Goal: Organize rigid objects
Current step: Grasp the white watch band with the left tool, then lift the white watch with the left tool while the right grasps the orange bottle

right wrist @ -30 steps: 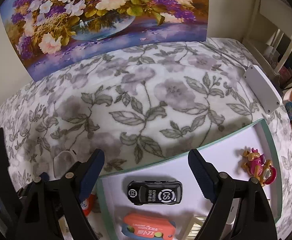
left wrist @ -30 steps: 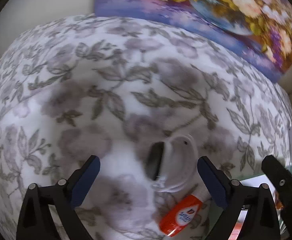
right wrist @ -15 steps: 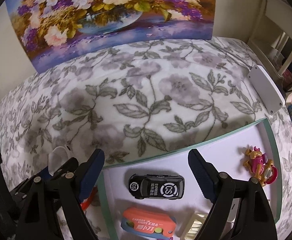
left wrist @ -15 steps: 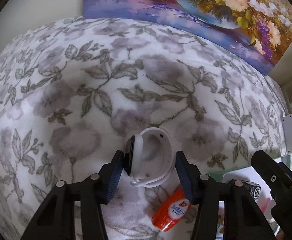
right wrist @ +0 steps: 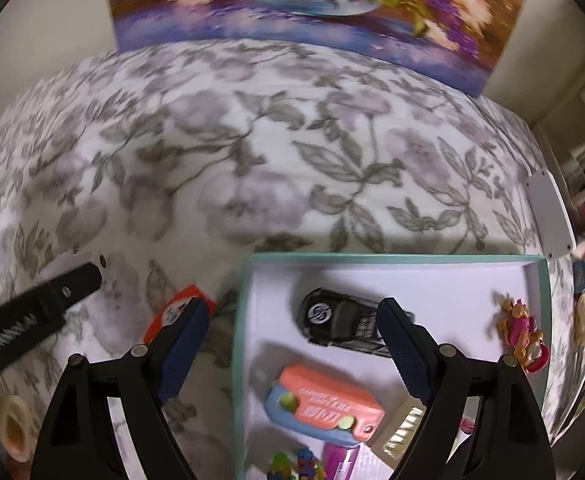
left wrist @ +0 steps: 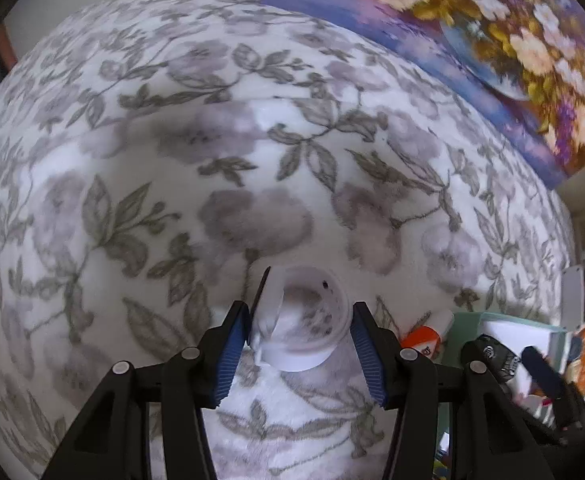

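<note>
A white smartwatch (left wrist: 306, 322) with a dark face and a looped strap sits between the blue pads of my left gripper (left wrist: 300, 332), which is shut on it over the floral blanket (left wrist: 252, 160). An orange glue tube (left wrist: 422, 338) lies just to its right, beside the teal-rimmed white box (right wrist: 392, 258). My right gripper (right wrist: 292, 310) hangs open over the box's left edge, nothing between its fingers. Inside the box lie a black toy car (right wrist: 340, 320), an orange and blue toy (right wrist: 324, 404) and a pink figure (right wrist: 522, 336).
A flower painting (right wrist: 312, 4) leans on the wall behind the blanket. A flat white device (right wrist: 550, 216) lies at the right edge. A roll of tape (right wrist: 12, 428) sits at the lower left. Clutter lies past the box's right side.
My left gripper has shut on the white watch, which lay loose between open fingers a second ago. The right gripper has drawn nearer to the box and now hangs over its left edge.
</note>
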`<state>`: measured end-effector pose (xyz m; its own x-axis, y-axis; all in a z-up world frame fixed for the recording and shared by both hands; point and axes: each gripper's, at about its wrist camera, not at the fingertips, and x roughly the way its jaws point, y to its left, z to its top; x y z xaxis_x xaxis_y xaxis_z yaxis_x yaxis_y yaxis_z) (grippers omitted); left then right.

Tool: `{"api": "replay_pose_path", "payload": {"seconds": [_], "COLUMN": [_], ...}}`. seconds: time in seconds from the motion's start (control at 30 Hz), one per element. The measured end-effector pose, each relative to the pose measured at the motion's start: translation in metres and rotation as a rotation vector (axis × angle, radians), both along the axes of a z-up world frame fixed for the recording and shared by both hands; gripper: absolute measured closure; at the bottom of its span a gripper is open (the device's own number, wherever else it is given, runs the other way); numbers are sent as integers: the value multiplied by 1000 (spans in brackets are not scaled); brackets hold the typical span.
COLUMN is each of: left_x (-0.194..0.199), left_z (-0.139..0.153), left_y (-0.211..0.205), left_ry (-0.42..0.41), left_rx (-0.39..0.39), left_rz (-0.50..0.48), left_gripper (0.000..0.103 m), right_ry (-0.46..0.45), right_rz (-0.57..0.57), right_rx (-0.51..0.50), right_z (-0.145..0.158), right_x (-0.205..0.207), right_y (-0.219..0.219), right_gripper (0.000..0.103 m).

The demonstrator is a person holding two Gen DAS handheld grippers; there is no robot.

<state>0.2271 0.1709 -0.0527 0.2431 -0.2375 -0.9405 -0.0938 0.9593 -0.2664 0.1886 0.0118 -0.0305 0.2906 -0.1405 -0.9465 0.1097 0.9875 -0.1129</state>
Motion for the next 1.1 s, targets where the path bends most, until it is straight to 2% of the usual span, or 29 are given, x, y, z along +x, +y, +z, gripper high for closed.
{"api": "replay_pose_path", "payload": {"seconds": [0.27, 0.57, 0.7, 0.87, 0.93, 1.0, 1.1], "left_x": [-18, -13, -12, -11, -11, -12, -11], "left_z": [6, 3, 6, 4, 5, 6, 4], "left_y": [16, 23, 29, 40, 43, 46, 52], "left_ry": [19, 26, 12, 15, 12, 9, 17], "left_rx": [-28, -59, -4, -28, -12, -2, -32], "left_rz": [21, 50, 59, 84, 88, 91, 107], "left_gripper": [48, 48, 48, 48, 48, 48, 48], "right_ry": [32, -28, -64, -108, -123, -123, -115], "right_rz": [56, 98, 118, 155, 169, 193, 250], "right_rx": [-115, -144, -120, -66, -44, -20, 13], "right_z": [-14, -13, -11, -2, 3, 4, 3], "right_x": [-2, 7, 11, 11, 10, 7, 3], "right_y": [18, 41, 52, 52, 50, 51, 54], "right_gripper": [17, 17, 17, 17, 17, 17, 17]}}
